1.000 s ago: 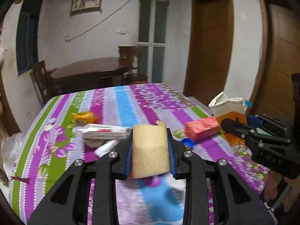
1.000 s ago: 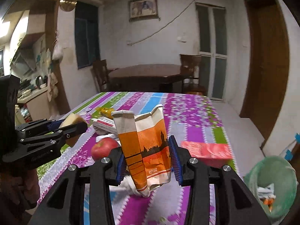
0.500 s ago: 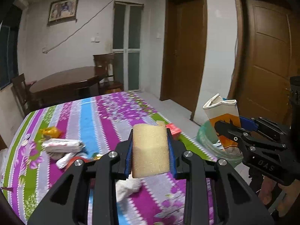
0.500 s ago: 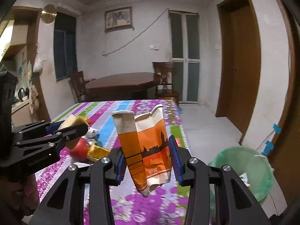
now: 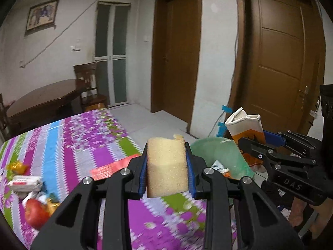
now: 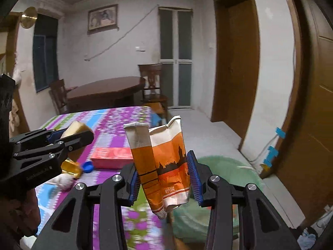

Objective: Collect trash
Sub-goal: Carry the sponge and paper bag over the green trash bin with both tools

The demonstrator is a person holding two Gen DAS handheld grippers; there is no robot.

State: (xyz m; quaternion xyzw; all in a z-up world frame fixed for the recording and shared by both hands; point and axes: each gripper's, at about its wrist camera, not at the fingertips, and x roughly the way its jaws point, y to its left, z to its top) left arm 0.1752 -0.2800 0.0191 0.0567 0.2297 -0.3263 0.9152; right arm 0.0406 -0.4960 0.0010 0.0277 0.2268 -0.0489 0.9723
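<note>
Flanking the green bin (image 6: 226, 166): floral table (image 5: 68, 141), brown door (image 5: 278, 62).

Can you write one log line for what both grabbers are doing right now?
left gripper: shut on sponge | right gripper: shut on paper bag | green bin: beside table, some trash inside | nothing dropped yet

On the side of my right gripper (image 5: 252, 143), seen from my left one, I read the raised letters "DAS". The body of my left gripper (image 6: 77, 134) carries a small white line of print, too blurred to make out. The orange carton (image 6: 164, 164) I hold has pale characters near its bottom that I cannot read
</note>
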